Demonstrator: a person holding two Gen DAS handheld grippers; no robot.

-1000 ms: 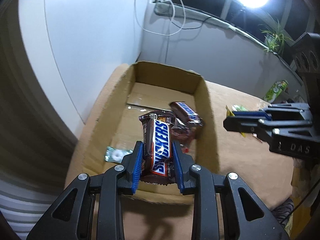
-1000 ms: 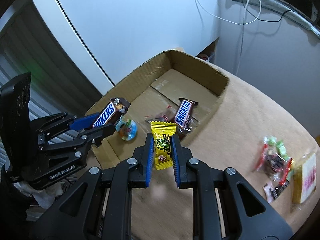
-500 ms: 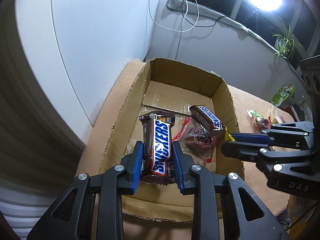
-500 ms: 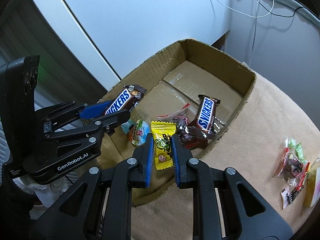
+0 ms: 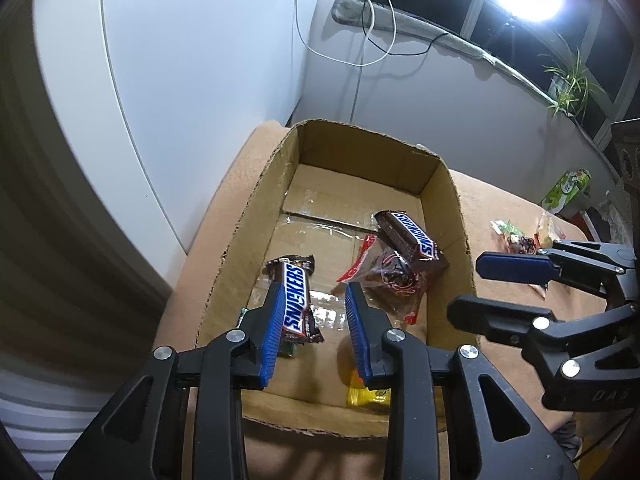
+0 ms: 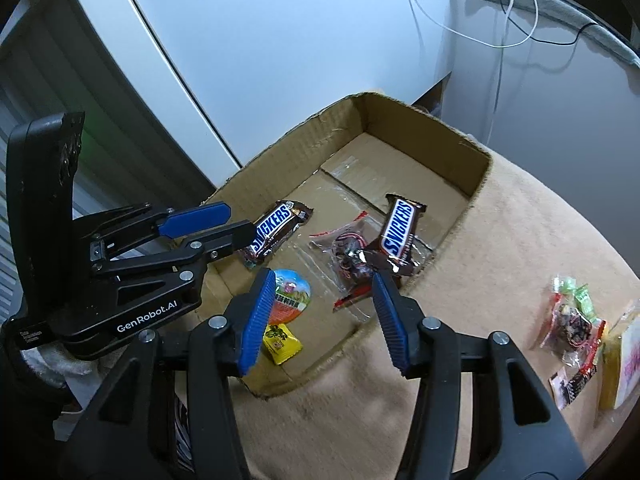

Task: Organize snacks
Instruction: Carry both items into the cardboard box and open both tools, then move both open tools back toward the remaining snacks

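With both grippers spread wide, I am holding nothing at this moment. My left gripper (image 5: 314,322) hangs over the near end of the cardboard box (image 5: 456,208), jaws apart, and a Snickers bar (image 5: 295,298) sits against its left pad; from the right wrist view that bar (image 6: 272,230) seems to lie on the box floor at the left gripper's (image 6: 224,226) fingertips, though I cannot tell whether it is touching the pad or just beside it. My right gripper (image 6: 324,320) is also open, above the box's (image 6: 480,184) near wall. Below it, inside the box, lie a small yellow candy packet (image 6: 282,342) and, just behind that, a round snack with a colourful lid (image 6: 290,296). Further in, a second Snickers bar (image 6: 398,232) leans tilted on a clear bag with red trim (image 6: 350,264); the left wrist view shows that same bar (image 5: 412,236) resting on the bag (image 5: 386,280) near the box's right wall. Seen from the left, the right gripper (image 5: 476,288) reaches in beside the box's right edge. The box stands on a tan cloth-covered table (image 6: 500,280). Out on the cloth, well apart from the box, a few more snack packets (image 6: 574,316) wait at the right.
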